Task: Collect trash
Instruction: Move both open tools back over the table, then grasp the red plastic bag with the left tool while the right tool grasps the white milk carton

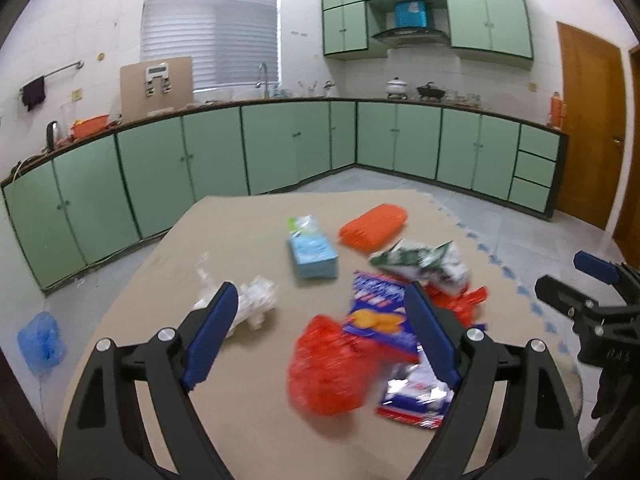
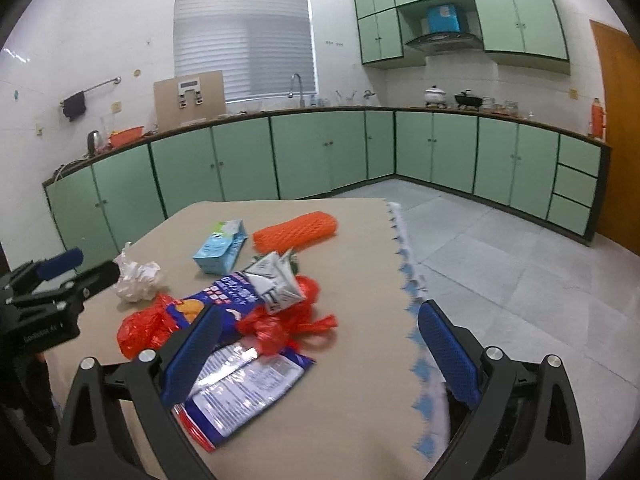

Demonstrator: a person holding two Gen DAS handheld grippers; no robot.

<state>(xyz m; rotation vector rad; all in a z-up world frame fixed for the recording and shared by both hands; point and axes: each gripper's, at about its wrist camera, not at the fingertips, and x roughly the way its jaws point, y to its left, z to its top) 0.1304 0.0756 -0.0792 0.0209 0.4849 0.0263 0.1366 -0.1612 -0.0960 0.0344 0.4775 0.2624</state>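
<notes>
Trash lies on a beige table (image 1: 224, 412) (image 2: 352, 400): a red plastic bag (image 1: 328, 368) (image 2: 140, 328), a blue snack bag (image 1: 380, 320) (image 2: 244, 384), a crumpled white paper (image 1: 256, 300) (image 2: 136, 276), a light blue carton (image 1: 314, 256) (image 2: 220, 250), an orange foam net (image 1: 374, 224) (image 2: 296, 232), a green-white wrapper (image 1: 424, 264) (image 2: 276, 280). My left gripper (image 1: 320, 300) is open above the red bag and snack bag. My right gripper (image 2: 320, 328) is open over the snack bag's near end and a second red bag (image 2: 280, 328).
Green kitchen cabinets (image 1: 280, 144) (image 2: 320, 152) line the far walls. A blue bag (image 1: 40, 340) lies on the floor at left. A wooden door (image 1: 588, 120) stands at right. The table's right edge (image 2: 408, 280) drops to grey floor tiles.
</notes>
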